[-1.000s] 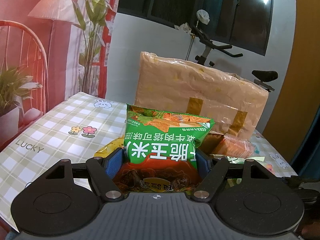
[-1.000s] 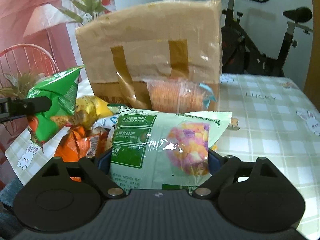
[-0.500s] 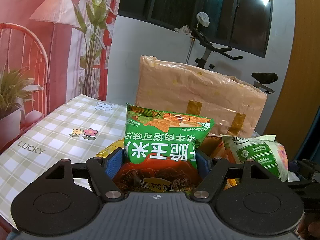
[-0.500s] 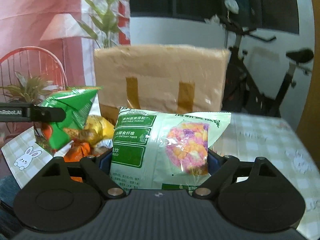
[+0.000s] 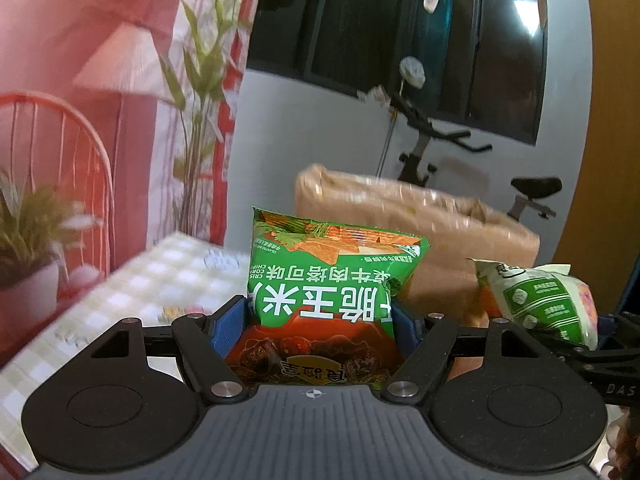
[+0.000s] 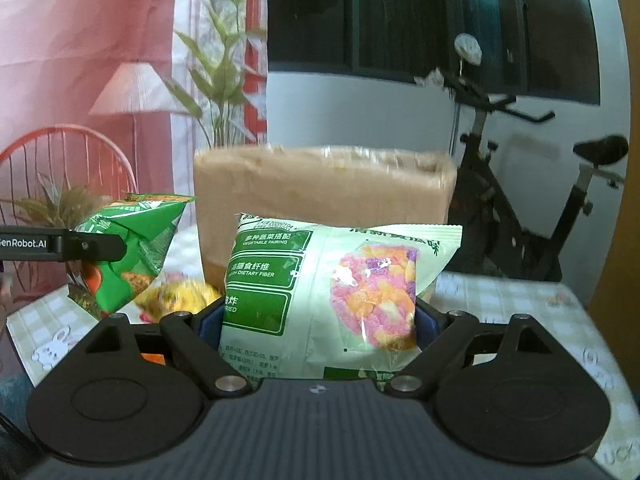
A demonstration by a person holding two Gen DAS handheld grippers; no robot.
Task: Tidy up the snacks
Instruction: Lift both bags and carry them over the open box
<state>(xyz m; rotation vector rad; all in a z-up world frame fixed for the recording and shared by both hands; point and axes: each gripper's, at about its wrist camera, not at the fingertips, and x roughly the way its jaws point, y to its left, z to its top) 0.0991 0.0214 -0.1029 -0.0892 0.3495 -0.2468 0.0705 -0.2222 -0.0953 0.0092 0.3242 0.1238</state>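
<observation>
Between the left gripper's blue pads, a green corn-chip bag is pinched upright, raised clear of the checked tablecloth, apparently for carrying to the brown carton. Over on the right wrist view, a pale vegetable-crisp packet is clamped by the right gripper, held high before that carton.
</observation>
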